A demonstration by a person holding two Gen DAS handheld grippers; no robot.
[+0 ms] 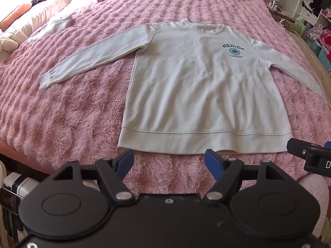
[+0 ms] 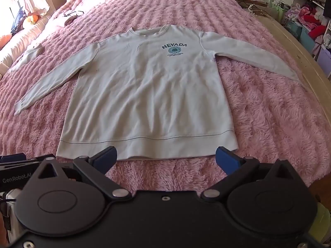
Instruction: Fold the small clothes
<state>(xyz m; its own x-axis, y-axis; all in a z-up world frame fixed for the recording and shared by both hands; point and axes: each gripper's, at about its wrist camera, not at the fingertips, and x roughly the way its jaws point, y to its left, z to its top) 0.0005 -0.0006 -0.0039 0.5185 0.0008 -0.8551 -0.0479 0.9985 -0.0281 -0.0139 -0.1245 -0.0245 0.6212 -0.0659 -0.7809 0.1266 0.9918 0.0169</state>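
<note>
Both the left claw (image 1: 169, 158) and the right claw (image 2: 165, 157) stood wide apart and empty, just short of the hem. The sweatshirt (image 1: 198, 86) lay flat, face up, sleeves spread on the bed (image 1: 72, 113). No fold had been made; all folding remained.

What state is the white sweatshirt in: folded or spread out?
Spread out. The sweatshirt lies flat, print up, on the pink blanket, both sleeves stretched sideways and hem unfolded; neither open gripper touches it.

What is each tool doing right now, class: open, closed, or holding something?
Left tool: open, holding nothing, just short of the sweatshirt hem.
Right tool: open, holding nothing.
</note>
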